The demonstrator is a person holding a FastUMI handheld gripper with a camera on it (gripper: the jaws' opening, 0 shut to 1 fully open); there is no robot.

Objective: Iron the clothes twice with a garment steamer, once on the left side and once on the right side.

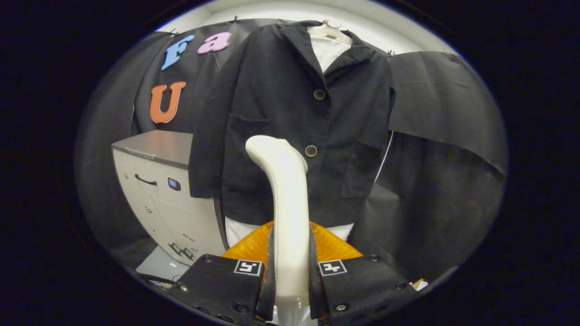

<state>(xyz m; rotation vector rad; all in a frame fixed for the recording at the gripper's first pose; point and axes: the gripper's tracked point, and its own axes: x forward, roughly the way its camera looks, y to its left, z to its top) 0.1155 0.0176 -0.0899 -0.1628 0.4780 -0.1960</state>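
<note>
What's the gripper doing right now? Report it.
Gripper: shut on the white curved plastic garment steamer, both fingers pressing its handle, head just before the black jacket.

steamer (286, 199): handle base cut off at 6 o'clock; head faces away, faceplate hidden
gripper (290, 276): fingertips hidden against handle, clamped both sides
jacket (290, 117): lower middle hidden behind steamer
hanger (330, 30): mostly under collar
cabinet (158, 194): right part behind jacket sleeve; panel markings too small to tell

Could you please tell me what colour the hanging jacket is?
Black, seen best in the gripper view: jacket, beyond the gripper shut on the steamer.
</note>
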